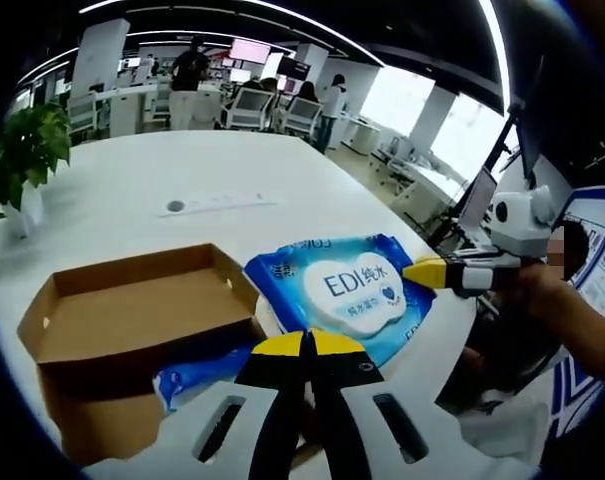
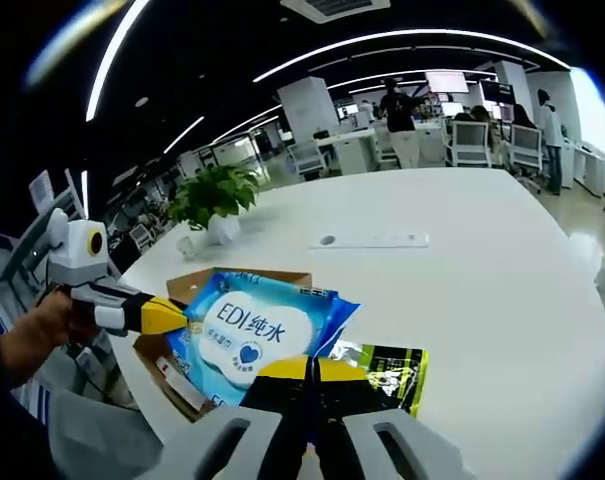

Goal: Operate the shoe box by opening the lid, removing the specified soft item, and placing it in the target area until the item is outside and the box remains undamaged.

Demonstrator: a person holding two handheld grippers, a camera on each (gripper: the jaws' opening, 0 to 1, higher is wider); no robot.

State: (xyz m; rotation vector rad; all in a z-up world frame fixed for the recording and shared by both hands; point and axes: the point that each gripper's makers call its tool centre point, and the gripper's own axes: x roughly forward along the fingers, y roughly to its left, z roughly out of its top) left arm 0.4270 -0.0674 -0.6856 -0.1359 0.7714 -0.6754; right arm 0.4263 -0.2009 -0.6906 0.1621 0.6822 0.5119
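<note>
We see a white table (image 1: 132, 190) with the open box (image 1: 132, 320) near its edge, flaps spread. The blue wipes pack (image 1: 347, 290) lies just beside the box, between it and the table's edge, outside the box. A second blue packet (image 1: 197, 375) shows at the box's near side. In the right gripper view a black-and-green packet (image 2: 387, 370) lies just beside the wipes pack. A potted plant (image 2: 214, 200) stands toward the far edge. Our left gripper (image 1: 309, 345) hangs just short of the wipes pack, jaws pressed together on nothing. Our right gripper (image 2: 312, 370) has its jaws together too, tips at the pack's edge; whether they pinch it, we cannot tell.
</note>
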